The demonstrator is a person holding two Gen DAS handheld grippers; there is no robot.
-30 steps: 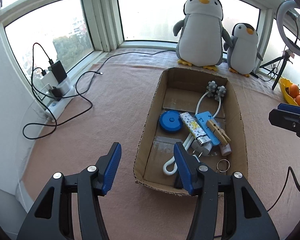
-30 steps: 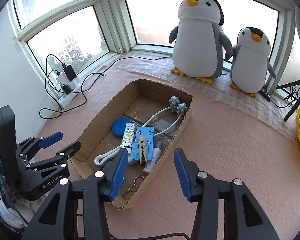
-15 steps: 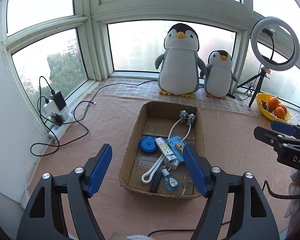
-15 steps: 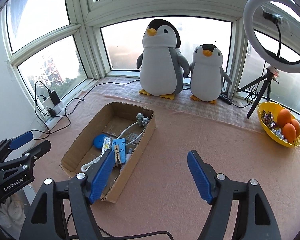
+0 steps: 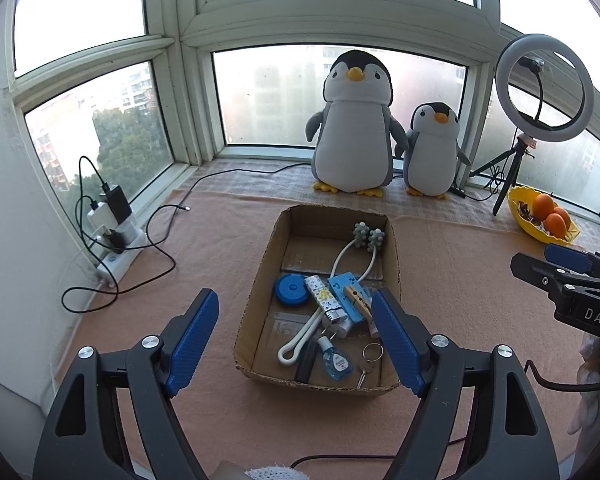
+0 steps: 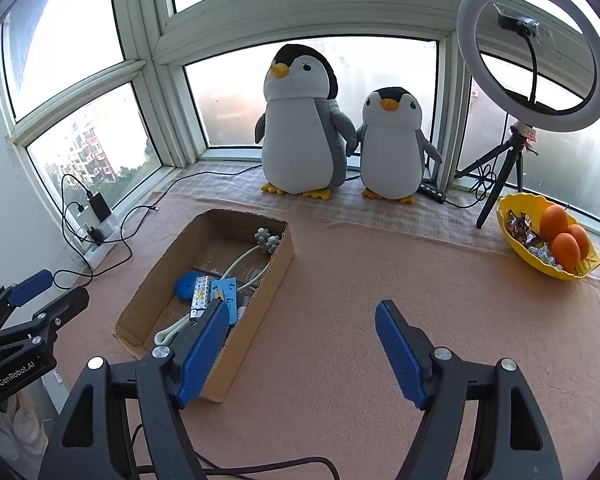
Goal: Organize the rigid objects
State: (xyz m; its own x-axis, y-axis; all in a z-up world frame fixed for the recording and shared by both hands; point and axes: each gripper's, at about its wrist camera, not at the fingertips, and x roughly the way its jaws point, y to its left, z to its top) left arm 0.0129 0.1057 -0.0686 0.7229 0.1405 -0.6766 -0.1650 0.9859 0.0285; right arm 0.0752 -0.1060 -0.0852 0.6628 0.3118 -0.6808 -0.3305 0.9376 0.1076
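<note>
Both the left tongs [image 5: 294, 342] and right tongs [image 6: 300, 354] stood wide apart and empty above the counter [image 6: 380, 280], while the rigid items lay inside the cardboard box [image 5: 256, 280].

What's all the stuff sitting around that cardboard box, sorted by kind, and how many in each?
Plush grey-and-white penguins: 2, large and small
Round oranges: 3, in the yellow plastic bowl
White ring light on black tripod: 1
Yellow plastic bowl: 1
White power strip with chargers: 1
Total: 8
</note>
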